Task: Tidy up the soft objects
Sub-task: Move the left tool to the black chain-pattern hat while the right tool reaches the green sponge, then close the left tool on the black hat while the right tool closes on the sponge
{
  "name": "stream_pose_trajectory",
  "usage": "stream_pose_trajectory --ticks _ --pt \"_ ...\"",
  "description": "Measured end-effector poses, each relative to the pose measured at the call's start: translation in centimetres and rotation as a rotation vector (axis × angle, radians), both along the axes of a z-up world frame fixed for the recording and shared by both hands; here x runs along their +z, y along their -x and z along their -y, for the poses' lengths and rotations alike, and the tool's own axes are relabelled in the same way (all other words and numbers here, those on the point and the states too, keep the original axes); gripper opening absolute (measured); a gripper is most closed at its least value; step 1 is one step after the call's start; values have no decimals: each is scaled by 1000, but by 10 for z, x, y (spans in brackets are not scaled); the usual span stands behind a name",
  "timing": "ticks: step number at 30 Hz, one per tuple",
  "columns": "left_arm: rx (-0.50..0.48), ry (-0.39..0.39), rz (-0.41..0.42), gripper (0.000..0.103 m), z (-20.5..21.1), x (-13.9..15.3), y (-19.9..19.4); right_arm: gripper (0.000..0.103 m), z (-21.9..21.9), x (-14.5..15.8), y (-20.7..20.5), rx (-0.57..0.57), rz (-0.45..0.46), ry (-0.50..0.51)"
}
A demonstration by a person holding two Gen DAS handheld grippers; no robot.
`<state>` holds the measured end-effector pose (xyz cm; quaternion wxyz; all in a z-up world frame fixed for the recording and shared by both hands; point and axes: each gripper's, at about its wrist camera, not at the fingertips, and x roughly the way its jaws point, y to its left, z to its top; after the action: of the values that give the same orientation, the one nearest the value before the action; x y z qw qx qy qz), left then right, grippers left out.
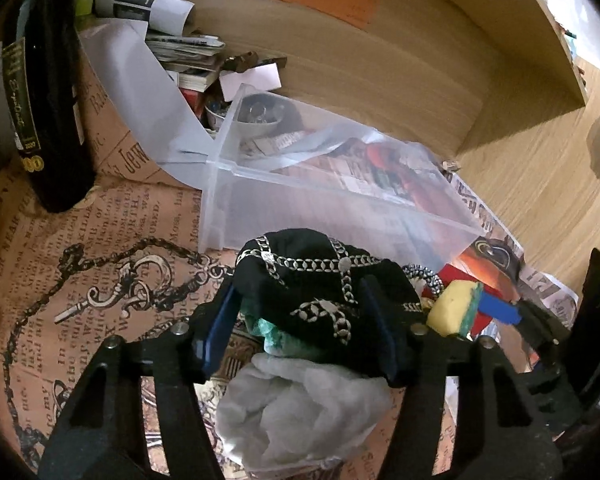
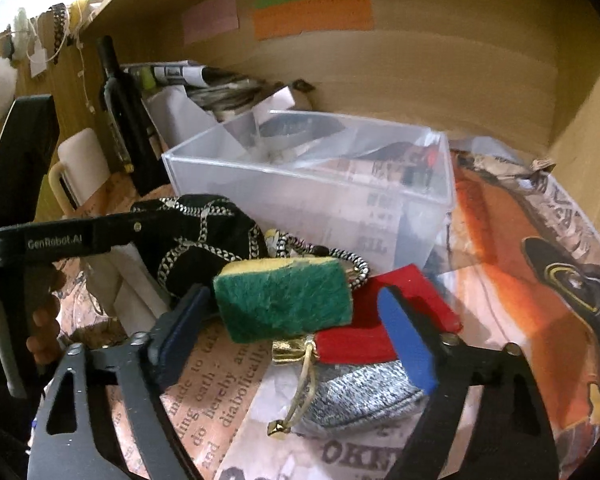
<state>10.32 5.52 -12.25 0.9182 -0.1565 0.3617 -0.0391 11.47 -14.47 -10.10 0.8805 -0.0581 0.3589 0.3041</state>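
Observation:
A clear plastic box stands on the printed paper. My left gripper is shut on a black cloth with a silver chain print, also in the right wrist view; a white soft wad and a teal piece lie below it. My right gripper stands wide, its left pad against a green and yellow sponge, also in the left wrist view. A red piece and a grey knit pouch lie under it.
A dark bottle stands at the left. Papers and books are piled behind the box. A wooden back wall and side wall close the space. A white mug stands left.

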Motion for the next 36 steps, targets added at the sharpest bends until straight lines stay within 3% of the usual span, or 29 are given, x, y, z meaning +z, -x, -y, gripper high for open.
stream_pose_trajectory --ticks 3,10,15,21,36 --pt "-6 -17 5 59 3 4 0 64 -1 -2 1 8 -6 -5" --pt "-24 -12 5 56 7 16 -11 61 1 -3 1 8 4 -18" --pt "-31 -86 12 32 19 17 -13 59 3 -1 2 6 15 -39" --pt "-52 -133 68 16 32 28 2 59 9 8 6 2 40 -74" --pt "-18 -158 261 13 36 100 10 59 36 68 1 -56 207 -144"
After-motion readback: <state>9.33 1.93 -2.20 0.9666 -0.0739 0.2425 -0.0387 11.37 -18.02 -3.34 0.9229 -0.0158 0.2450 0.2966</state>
